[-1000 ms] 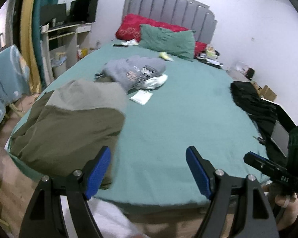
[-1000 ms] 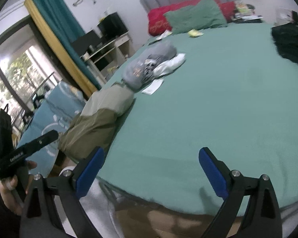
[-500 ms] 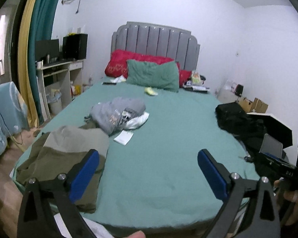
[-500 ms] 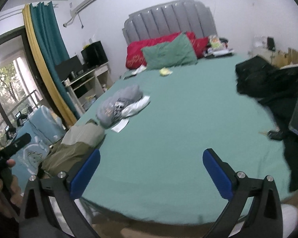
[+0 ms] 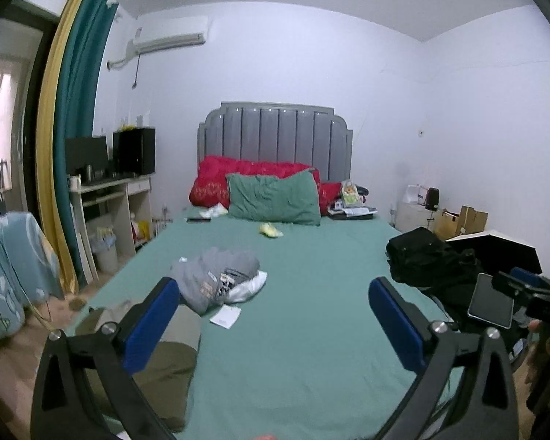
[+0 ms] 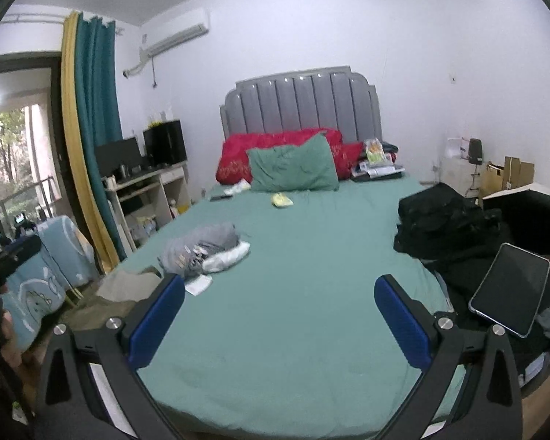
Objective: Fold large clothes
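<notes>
A folded olive and tan garment lies at the near left corner of the green bed; it also shows in the right wrist view. A crumpled grey garment lies further back on the left, also in the right wrist view. A black clothes pile sits on the bed's right edge, also in the right wrist view. My left gripper and right gripper are both open and empty, held above the foot of the bed, apart from all garments.
A white paper lies near the grey garment. A tablet rests on dark clothes at the right. Green pillow and red quilt sit by the headboard. A desk stands left, cardboard boxes right.
Both grippers have risen and tilted up away from the bed surface, so the whole room now shows. The olive garment has dropped to the lower left of both views. Both jaws stay open.
</notes>
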